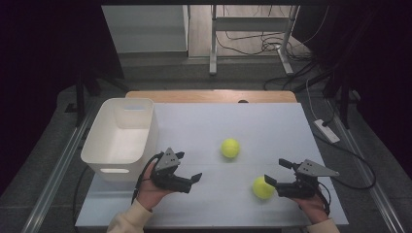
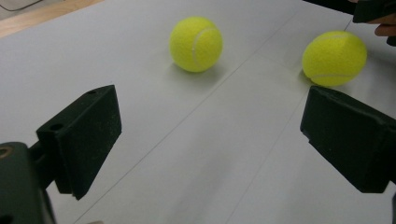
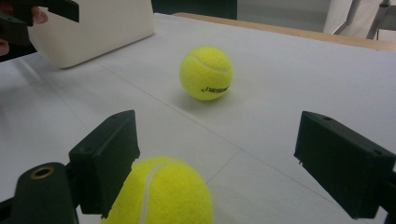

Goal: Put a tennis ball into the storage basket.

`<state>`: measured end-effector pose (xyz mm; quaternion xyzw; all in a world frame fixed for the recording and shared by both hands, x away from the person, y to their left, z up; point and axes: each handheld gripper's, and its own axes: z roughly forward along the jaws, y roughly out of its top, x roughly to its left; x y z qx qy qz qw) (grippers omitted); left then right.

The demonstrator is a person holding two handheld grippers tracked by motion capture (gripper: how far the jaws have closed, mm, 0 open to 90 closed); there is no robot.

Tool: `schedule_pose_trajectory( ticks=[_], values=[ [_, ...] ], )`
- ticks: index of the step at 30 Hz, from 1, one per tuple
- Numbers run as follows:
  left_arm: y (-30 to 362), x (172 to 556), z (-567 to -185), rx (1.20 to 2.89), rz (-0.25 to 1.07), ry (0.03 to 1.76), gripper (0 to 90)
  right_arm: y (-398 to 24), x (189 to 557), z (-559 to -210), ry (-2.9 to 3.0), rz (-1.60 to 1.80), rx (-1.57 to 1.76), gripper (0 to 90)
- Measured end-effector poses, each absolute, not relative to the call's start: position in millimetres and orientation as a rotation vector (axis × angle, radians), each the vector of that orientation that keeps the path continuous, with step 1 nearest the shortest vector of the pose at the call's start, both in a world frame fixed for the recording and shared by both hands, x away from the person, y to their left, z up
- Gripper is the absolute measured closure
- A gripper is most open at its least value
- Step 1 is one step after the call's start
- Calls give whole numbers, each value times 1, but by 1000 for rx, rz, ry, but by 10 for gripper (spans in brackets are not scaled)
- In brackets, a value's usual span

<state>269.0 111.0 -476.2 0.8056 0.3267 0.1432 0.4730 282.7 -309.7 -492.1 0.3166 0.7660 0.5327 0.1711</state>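
I look down on a white surface (image 1: 272,126) that fills the middle of the high view. At its left edge stands a white bin (image 1: 121,138), open at the top. Two yellow tennis balls lie on the surface, well apart: the far ball (image 1: 230,148) near the centre of the frame, the near ball (image 1: 263,188) lower and to the right. My left gripper (image 1: 188,168) sits at lower left, just beside the bin, its jaws spread wide with nothing between them; in the left gripper view both balls lie beyond the jaws. My right gripper (image 1: 278,172) is at lower right, jaws also wide apart, with the near ball (image 3: 156,193) low between them, close against one jaw but not clamped, and the far ball (image 3: 206,73) further off.
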Motion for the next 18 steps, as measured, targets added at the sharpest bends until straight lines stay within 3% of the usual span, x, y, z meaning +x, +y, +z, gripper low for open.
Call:
schedule_pose_trajectory(
  ticks=[18],
  values=[
    [101,286,-468,1967,350,813,58,-312,283,-492,2173,1517,904,133]
  ],
)
